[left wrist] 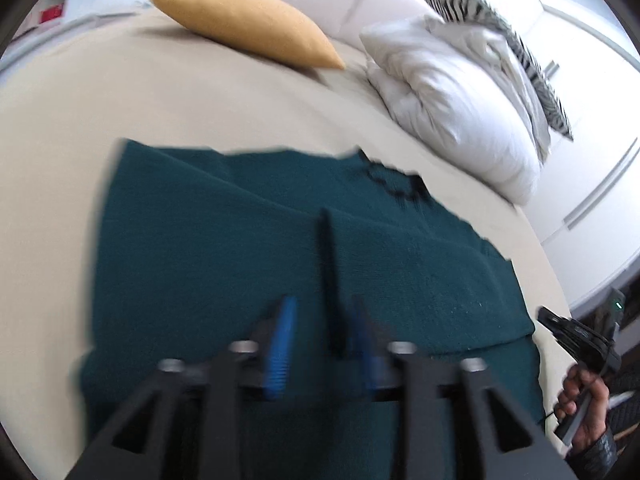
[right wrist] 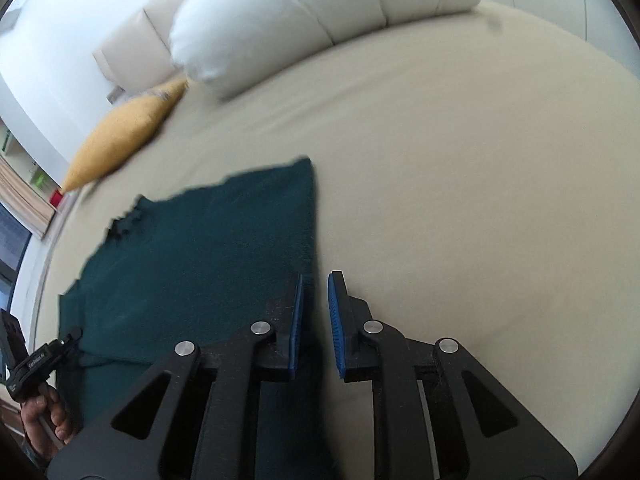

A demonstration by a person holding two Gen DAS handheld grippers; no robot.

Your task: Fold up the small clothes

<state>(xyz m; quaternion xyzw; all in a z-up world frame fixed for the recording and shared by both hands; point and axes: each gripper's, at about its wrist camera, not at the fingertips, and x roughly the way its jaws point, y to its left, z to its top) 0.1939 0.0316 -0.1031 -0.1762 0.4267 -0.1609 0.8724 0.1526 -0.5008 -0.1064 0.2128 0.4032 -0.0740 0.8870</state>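
Teal knit fabric, one dark rectangular garment, lies flat on the beige bed sheet, in front of the mustard-yellow cushion and to the left of the white crumpled pillow as the left wrist camera sees it. A black knitted motif marks the garment's far edge on the side toward the pillow.

The left gripper hangs directly over the garment's near part, its blue-padded fingers apart, with a thin raised ridge of cloth standing between them; whether the pads touch that ridge is blurred, so I cannot tell. The right gripper sits at the garment's right-hand edge, fingers slightly apart and holding nothing: the left pad is over teal knit, the right pad over bare sheet.

So the cloth spreads forward and leftward from the right gripper, while it lies under and all around the left one. Its long axis appears to run across the bed, from the right gripper's edge toward the cushion side. The left gripper is the nearer to the cloth's middle; the right is nearer an edge to lift.

Counted: one garment, one yellow cushion, one white pillow, one zebra-striped cushion behind it, two grippers.
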